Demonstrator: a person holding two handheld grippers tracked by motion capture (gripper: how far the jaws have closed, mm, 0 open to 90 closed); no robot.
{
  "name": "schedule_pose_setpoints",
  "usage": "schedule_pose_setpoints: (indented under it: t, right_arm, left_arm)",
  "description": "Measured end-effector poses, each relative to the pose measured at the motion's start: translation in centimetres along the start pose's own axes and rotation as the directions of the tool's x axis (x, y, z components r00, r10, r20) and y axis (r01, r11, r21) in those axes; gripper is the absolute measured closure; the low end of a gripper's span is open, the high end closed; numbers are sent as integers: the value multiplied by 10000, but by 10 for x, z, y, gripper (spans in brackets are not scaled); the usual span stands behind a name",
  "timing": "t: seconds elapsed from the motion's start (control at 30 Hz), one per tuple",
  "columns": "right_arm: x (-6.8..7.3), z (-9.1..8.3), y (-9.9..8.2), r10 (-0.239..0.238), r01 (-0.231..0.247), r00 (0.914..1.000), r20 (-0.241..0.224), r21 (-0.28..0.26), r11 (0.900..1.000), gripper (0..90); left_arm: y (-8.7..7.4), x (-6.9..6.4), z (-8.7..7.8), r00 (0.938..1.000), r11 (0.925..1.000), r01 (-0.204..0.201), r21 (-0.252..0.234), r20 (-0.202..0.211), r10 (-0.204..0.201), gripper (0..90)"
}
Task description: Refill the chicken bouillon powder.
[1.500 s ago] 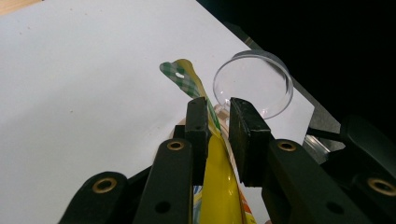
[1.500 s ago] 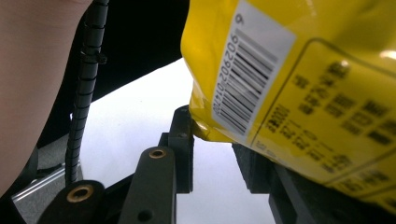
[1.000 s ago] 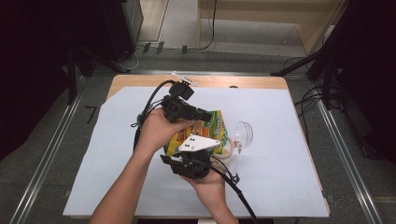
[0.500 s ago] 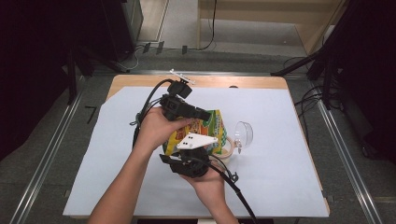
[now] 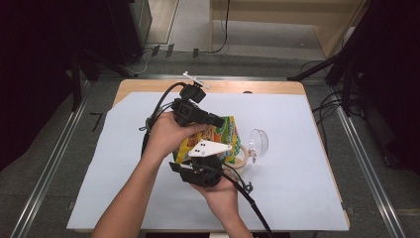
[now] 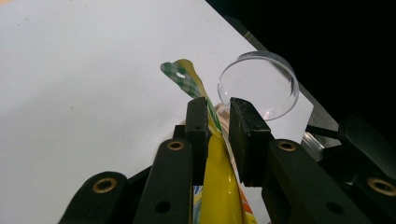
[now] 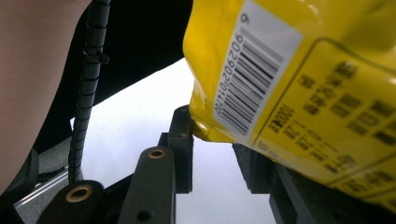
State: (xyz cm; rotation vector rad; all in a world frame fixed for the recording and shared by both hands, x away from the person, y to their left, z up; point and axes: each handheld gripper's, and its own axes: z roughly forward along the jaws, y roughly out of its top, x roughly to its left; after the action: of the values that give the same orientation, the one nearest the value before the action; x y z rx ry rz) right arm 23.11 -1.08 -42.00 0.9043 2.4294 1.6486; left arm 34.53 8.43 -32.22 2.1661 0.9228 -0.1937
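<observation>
yellow crinkly snack bag [image 5: 218,136], barcode label reading 902902014700 [image 7: 252,70]; we pinch its edge in our left tongs [image 6: 217,122], right tongs [image 7: 219,151] gripping its corner.

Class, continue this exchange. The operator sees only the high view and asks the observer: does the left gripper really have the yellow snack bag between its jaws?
Observer: Yes. In the left gripper view the yellow bag is pinched in the left gripper, and its green-checked top edge sticks out past the jaws.
Operator: Which face of it does the right gripper see?
Observer: The printed back, with a barcode.
Operator: Is it gripped there too?
Observer: A bag corner sits at the jaw tips of the right gripper. I cannot tell whether they pinch it.
</observation>
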Motion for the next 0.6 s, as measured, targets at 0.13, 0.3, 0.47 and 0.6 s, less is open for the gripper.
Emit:
schedule_pose_setpoints:
  t: [0.13, 0.3, 0.47, 0.6]
  right_arm:
    - [0, 1, 0, -93, 92, 9999, 138, 33, 10000, 700]
    - [0, 0, 0, -79, 79, 9999, 111, 53, 10000, 702]
    - [1, 0, 1, -77, 77, 10000, 45, 51, 10000, 702]
    - [0, 0, 1, -12, 11, 10000, 9, 124, 9999, 701]
  left_arm:
    - [0, 0, 0, 10000, 10000, -24, -30, -43, 24, 784]
    - [0, 0, 0, 10000, 10000, 31, -30, -3, -31, 784]
    - [0, 0, -1, 9999, 9999, 112, -52, 31, -112, 782]
    - [0, 2, 0, 9999, 9999, 138, 15, 67, -138, 781]
